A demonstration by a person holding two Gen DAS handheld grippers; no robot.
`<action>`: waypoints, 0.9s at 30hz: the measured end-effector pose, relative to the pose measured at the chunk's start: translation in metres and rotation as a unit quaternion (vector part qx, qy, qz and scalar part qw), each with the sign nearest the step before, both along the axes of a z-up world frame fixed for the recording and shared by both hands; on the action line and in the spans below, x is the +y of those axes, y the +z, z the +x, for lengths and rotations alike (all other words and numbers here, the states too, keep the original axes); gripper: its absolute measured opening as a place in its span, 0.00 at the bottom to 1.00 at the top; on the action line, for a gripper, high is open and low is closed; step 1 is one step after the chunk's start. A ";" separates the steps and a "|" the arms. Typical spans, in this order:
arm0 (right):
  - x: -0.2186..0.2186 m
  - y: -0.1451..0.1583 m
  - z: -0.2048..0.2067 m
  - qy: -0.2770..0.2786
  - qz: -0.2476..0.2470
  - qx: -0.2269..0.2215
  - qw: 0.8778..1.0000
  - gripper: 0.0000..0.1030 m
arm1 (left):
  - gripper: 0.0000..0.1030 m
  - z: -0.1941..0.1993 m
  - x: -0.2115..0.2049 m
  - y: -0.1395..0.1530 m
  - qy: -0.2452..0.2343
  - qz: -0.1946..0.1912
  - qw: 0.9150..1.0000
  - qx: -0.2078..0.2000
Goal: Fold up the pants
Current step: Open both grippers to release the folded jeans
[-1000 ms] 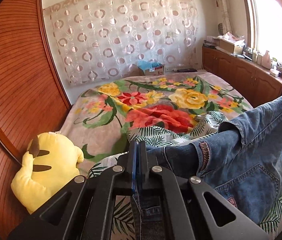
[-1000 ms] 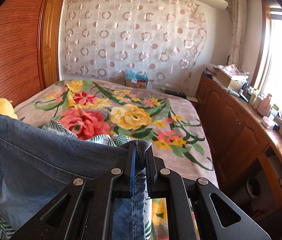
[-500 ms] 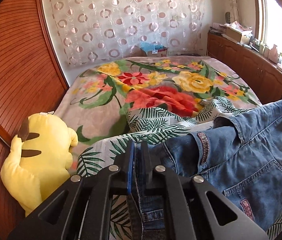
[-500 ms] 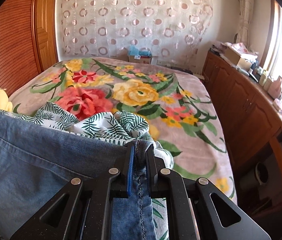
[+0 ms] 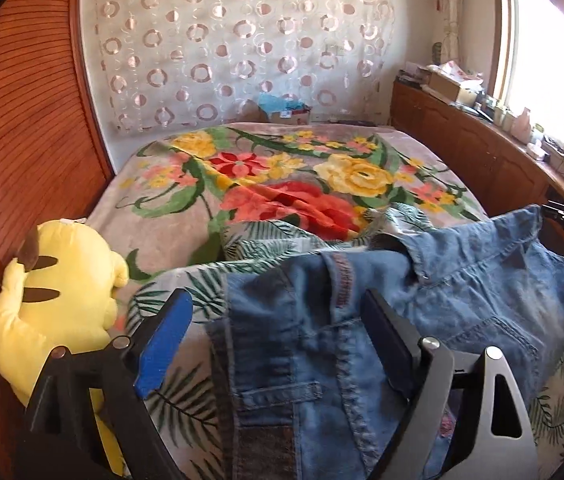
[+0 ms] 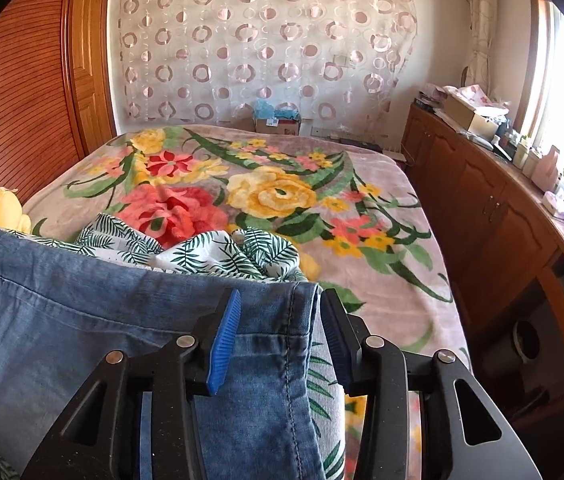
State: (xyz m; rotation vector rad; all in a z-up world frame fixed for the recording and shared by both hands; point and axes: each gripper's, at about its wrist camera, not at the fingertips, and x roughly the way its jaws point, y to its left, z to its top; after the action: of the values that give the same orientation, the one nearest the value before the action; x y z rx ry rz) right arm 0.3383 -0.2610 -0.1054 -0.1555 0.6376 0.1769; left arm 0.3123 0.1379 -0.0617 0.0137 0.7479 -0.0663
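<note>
Releasing jeans (image 5: 361, 320) onto bed (image 5: 186, 216) over leaf-print sheet (image 5: 186, 292); left hand-held gripper (image 5: 278, 320) jaws opening wide, denim between but untouched, right hand-held gripper (image 6: 278, 320) jaws opening around the waistband corner; denim looks heavy, floppy, non-slip, best pinched at waistband or hem seams

Faded blue denim pants (image 5: 381, 320) – floral pink-grey blanket (image 5: 242, 184), green-leaf white sheet (image 6: 218, 252), yellow plush (image 5: 54, 300)
</note>
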 end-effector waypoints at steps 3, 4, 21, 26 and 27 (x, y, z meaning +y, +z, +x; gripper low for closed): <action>0.003 -0.004 -0.005 0.011 0.006 0.007 1.000 0.42 | 0.84 -0.006 -0.012 -0.001 -0.010 0.000 1.000 -0.001; 0.004 -0.005 -0.005 0.015 0.009 0.009 1.000 0.42 | 0.84 -0.008 -0.018 -0.003 -0.015 -0.005 1.000 0.003; -0.014 -0.008 0.006 -0.015 0.025 0.056 0.998 0.42 | 0.84 -0.053 -0.054 -0.028 -0.046 -0.009 0.998 0.034; -0.005 -0.002 -0.035 0.000 0.035 0.037 0.999 0.42 | 0.84 -0.072 -0.059 -0.024 -0.050 -0.009 0.998 0.028; -0.002 -0.004 -0.045 0.004 0.036 0.035 0.999 0.42 | 0.84 -0.076 -0.060 -0.024 -0.051 -0.008 0.998 0.028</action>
State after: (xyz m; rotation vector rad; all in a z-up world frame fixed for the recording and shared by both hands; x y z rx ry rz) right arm 0.2934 -0.2631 -0.1096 -0.0829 0.6991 0.2144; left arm 0.2365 0.0776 -0.0854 0.0349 0.8016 -0.1703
